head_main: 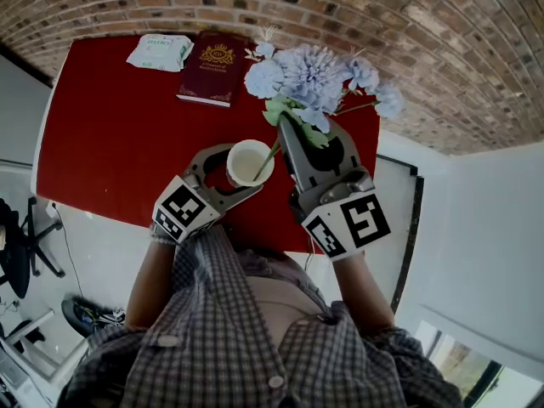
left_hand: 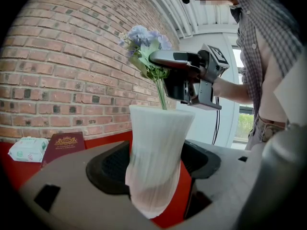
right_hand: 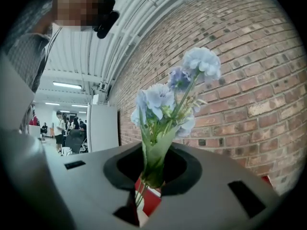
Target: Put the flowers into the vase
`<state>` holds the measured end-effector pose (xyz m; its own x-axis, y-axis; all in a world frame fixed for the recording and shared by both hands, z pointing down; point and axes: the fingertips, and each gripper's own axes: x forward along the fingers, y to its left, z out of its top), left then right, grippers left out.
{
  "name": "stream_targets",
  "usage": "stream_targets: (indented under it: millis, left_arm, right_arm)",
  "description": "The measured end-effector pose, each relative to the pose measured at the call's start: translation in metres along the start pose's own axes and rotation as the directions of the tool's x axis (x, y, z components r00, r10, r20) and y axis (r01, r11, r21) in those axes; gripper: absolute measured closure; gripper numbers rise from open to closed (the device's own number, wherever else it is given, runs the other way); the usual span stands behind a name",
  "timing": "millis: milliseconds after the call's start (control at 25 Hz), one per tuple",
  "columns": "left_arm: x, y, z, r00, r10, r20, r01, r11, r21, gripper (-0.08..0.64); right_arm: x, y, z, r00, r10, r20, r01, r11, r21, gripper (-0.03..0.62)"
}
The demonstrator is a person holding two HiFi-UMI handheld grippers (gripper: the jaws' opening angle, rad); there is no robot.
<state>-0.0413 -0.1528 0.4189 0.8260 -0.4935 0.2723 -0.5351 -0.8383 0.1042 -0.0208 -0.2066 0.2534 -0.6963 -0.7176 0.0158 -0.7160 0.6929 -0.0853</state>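
Over the red table (head_main: 110,143): white vase (head_main: 249,161), squeezed tight in the left gripper (head_main: 228,175).
Flowers (head_main: 310,75): pinched by the right gripper (head_main: 308,134), just right of the vase.
Stem (head_main: 270,153): leans toward the vase, tip inside its mouth.

Ribbed matt white vase (left_hand: 156,162); rough brick wall (head_main: 340,7); smooth matt red tabletop (head_main: 110,143).

Head view: from above, steeply down over the red table (head_main: 110,143). Left gripper view: low, close behind the vase (left_hand: 156,157), facing the brick wall (left_hand: 62,66). Right gripper view: same wall; all three share the flowers (right_hand: 163,104).
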Motion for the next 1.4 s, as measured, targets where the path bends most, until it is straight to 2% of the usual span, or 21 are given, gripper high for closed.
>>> stream_targets:
  millis: [160, 360, 640, 840, 920, 1120, 1280, 1400]
  left_arm:
    - [0.000, -0.001, 0.004, 1.000, -0.002, 0.009, 0.003, 1.000, -0.003, 0.227]
    - [0.001, -0.001, 0.005, 1.000, -0.003, 0.010, 0.003, 1.000, -0.003, 0.227]
    - [-0.001, -0.001, 0.004, 1.000, -0.003, 0.012, 0.003, 1.000, -0.005, 0.227]
    - [0.001, 0.001, 0.006, 1.000, -0.004, 0.010, 0.004, 1.000, -0.010, 0.227]
    - [0.000, 0.000, 0.005, 1.000, -0.004, 0.010, 0.004, 1.000, -0.009, 0.227]
    - [0.000, -0.001, 0.004, 1.000, -0.005, 0.011, 0.005, 1.000, -0.009, 0.227]
    - [0.001, 0.000, 0.004, 1.000, -0.005, 0.010, 0.005, 1.000, -0.011, 0.227]
    - [0.000, 0.000, 0.004, 1.000, -0.007, 0.005, 0.007, 1.000, -0.009, 0.227]
  right_arm:
    - [0.003, 0.020, -0.020, 0.998, 0.039, -0.043, -0.043, 0.995, -0.094, 0.511]
    - [0.004, 0.042, -0.044, 0.987, 0.107, -0.123, -0.137, 0.952, -0.274, 0.499]
    - [0.000, 0.056, -0.065, 0.969, 0.129, -0.210, -0.194, 0.925, -0.328, 0.459]
    - [-0.002, 0.059, -0.070, 0.962, 0.142, -0.233, -0.213, 0.923, -0.319, 0.403]
    - [-0.004, 0.062, -0.074, 0.956, 0.159, -0.247, -0.232, 0.925, -0.302, 0.349]
    - [-0.009, 0.066, -0.080, 0.946, 0.198, -0.258, -0.262, 0.935, -0.240, 0.265]
    - [-0.012, 0.067, -0.076, 0.952, 0.227, -0.208, -0.265, 0.947, -0.180, 0.228]
    - [-0.018, 0.064, -0.079, 0.954, 0.218, -0.207, -0.253, 0.954, -0.162, 0.218]
